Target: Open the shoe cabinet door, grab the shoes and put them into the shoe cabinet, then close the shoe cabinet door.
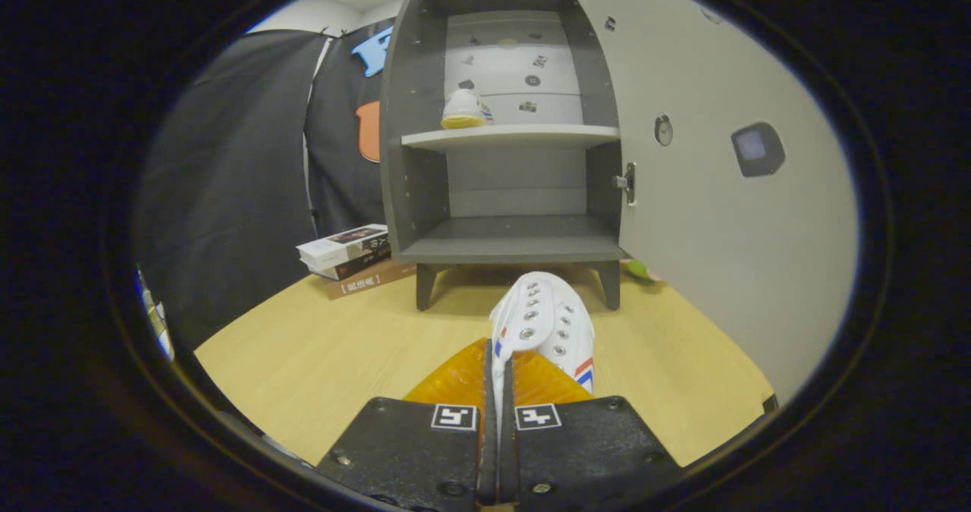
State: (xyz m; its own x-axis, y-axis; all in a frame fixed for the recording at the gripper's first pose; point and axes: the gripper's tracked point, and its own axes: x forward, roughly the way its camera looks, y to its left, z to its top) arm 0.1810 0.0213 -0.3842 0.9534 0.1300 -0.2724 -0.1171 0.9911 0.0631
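Observation:
My gripper [498, 372] is shut on a white sneaker [548, 324] with red and blue side stripes; both fingers pinch its collar edge and the toe points ahead toward the cabinet. The grey shoe cabinet [410, 117] stands beyond the fingers on short legs. Its pale door [705, 193] is swung wide open to the right. A second white shoe [464, 110] with a yellowish sole rests on the upper shelf [531, 136], at its left. The lower compartment floor [516, 240] is bare.
A stack of books [350, 258] lies on the wooden tabletop [318, 353] left of the cabinet's legs. A small green thing [639, 269] peeks out under the door's lower edge. Black cloth hangs behind on the left.

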